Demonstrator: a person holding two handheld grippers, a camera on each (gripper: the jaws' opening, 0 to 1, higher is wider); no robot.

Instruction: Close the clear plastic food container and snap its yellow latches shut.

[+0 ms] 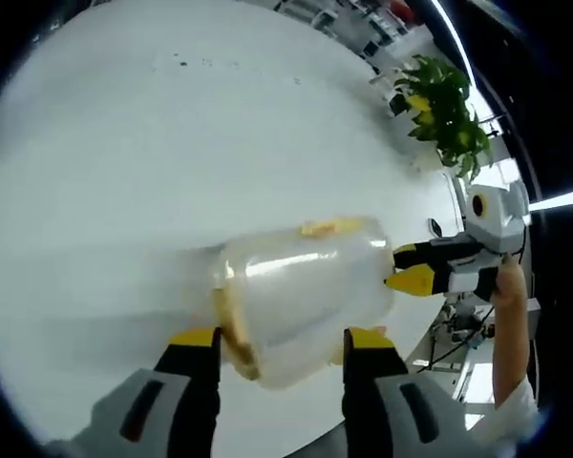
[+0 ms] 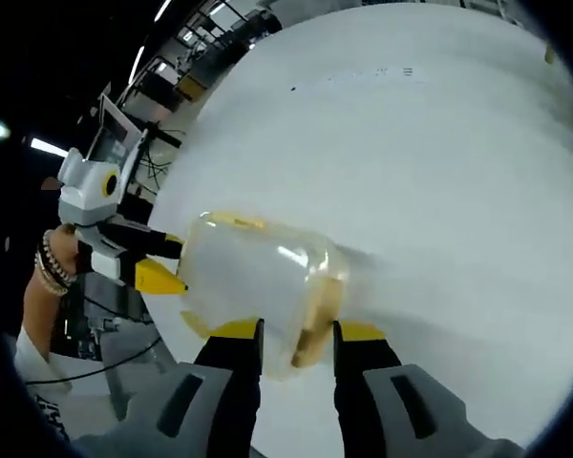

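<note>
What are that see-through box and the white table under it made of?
The container looks like clear, slightly frosted plastic: the table shows through its walls and bright streaks of light glint on it. Its yellow latches look like opaque plastic, though blur hides detail. The table is a smooth white top with a soft sheen, perhaps laminate or painted board; the pictures leave that open.

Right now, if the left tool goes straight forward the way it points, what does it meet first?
The clear plastic box: it already sits between the left tool's jaws. Beyond it, probably the white table; depth is unclear.
</note>
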